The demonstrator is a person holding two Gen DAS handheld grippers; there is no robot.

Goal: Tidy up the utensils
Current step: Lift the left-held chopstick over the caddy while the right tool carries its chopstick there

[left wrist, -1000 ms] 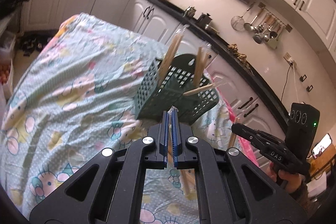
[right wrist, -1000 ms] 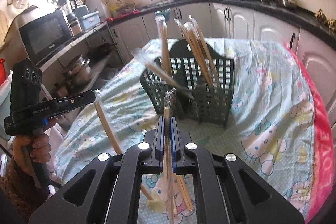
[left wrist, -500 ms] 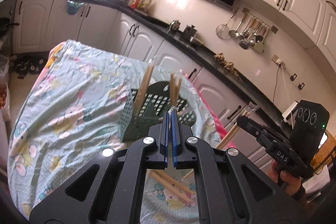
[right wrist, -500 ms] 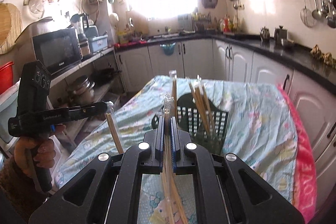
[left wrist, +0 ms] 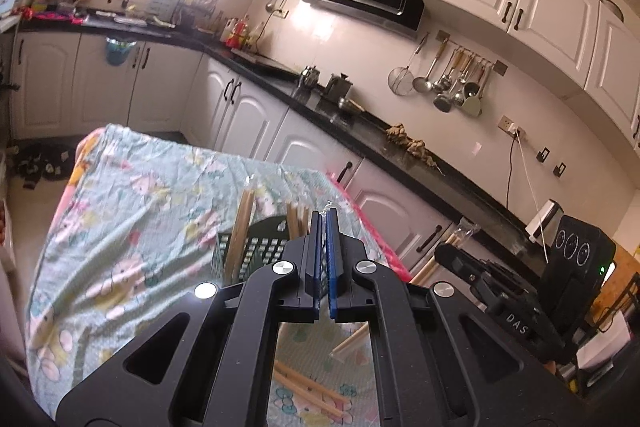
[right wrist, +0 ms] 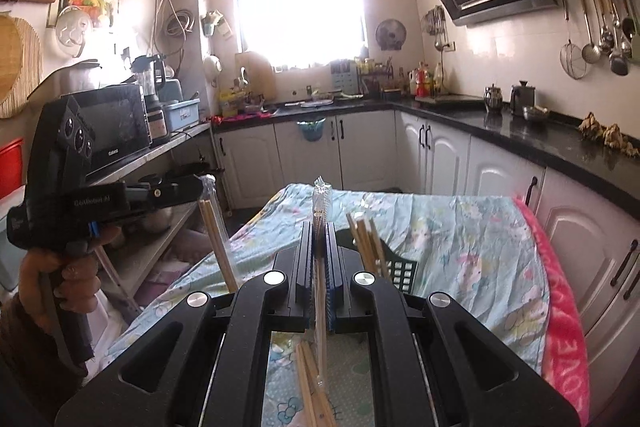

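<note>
On the cloth-covered table (left wrist: pixel 120 211), one green basket (left wrist: pixel 256 247); both grippers pinch one wrapped chopstick pair each

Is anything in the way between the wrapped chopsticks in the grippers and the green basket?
Nothing visible blocks them. Each hand-held gripper, left and right, holds wrapped chopsticks above the green basket. Only the chopsticks already standing in it crowd the opening.

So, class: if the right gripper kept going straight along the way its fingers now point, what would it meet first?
Probably the chopsticks standing in the dark green basket just ahead of and below the right gripper, itself shut on a wrapped pair. Depth is unclear; it might pass above them.
</note>
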